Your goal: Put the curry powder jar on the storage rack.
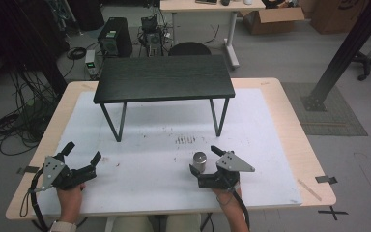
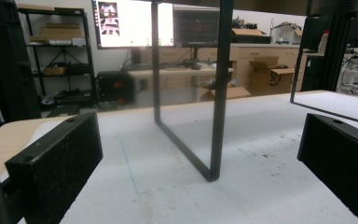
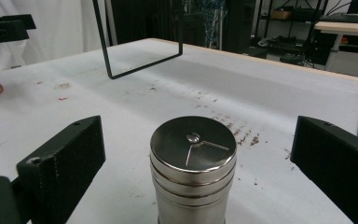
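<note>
A small steel shaker (image 1: 200,161) with a flat lid stands upright on the white table cover (image 1: 164,174), right of centre near the front. My right gripper (image 1: 204,160) is open, its jaws on either side of the shaker (image 3: 193,172) without touching it. My left gripper (image 1: 82,153) rests open at the front left, nothing between its jaws. In the left gripper view its fingers (image 2: 58,165) frame bare table and a black frame leg (image 2: 216,102).
A low black stand (image 1: 163,77) on thin metal legs sits across the back middle of the table. Brown crumbs (image 1: 185,140) dot the cover in front of it. The wooden table edge (image 1: 314,159) runs along the right. Cables and computers lie on the floor behind.
</note>
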`<control>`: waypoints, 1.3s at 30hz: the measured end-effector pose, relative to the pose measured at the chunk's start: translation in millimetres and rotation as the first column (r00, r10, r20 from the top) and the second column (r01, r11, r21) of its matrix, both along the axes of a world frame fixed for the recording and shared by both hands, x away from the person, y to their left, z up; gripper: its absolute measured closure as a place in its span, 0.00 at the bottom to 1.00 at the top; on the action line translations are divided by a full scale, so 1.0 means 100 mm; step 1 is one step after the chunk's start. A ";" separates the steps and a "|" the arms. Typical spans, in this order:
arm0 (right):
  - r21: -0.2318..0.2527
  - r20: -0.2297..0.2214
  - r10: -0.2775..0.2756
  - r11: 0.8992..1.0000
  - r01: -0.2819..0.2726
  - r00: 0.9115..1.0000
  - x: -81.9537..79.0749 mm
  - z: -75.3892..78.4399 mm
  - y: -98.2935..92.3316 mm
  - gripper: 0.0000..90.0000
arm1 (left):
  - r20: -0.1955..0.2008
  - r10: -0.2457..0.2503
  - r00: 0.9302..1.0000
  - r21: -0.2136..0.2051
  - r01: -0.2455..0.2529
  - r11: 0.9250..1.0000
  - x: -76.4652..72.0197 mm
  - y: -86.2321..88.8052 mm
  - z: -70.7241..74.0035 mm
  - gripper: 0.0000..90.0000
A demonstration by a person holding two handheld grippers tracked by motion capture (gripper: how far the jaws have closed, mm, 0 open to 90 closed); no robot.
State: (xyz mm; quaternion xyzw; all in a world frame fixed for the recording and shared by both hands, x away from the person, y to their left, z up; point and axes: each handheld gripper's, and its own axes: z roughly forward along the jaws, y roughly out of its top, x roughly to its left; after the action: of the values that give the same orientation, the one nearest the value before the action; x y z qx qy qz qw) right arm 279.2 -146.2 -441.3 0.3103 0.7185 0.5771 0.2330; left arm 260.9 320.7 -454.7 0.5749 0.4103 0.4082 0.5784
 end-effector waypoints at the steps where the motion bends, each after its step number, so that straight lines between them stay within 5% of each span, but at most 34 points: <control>1: 0.000 -0.003 -0.001 1.000 0.001 1.000 0.00 -0.01 0.00 0.03 | 0.000 0.000 1.000 0.000 0.000 1.000 0.00 0.00 0.00 0.00; 14: 0.001 -0.019 0.012 1.000 -0.012 1.000 0.03 -0.06 0.02 0.07 | 0.003 0.000 1.000 -0.003 0.000 1.000 0.00 0.00 0.00 0.00; 39: -0.016 -0.090 0.070 0.997 -0.072 0.994 0.11 -0.06 0.04 0.37 | -0.001 0.000 1.000 0.001 0.000 1.000 0.00 0.00 0.00 0.00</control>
State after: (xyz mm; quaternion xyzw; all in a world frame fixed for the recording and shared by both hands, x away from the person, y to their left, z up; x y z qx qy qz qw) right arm 289.8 -142.2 -447.3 0.3078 0.7442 0.5639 0.1831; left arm 261.0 320.6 -454.7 0.5753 0.4105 0.4081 0.5779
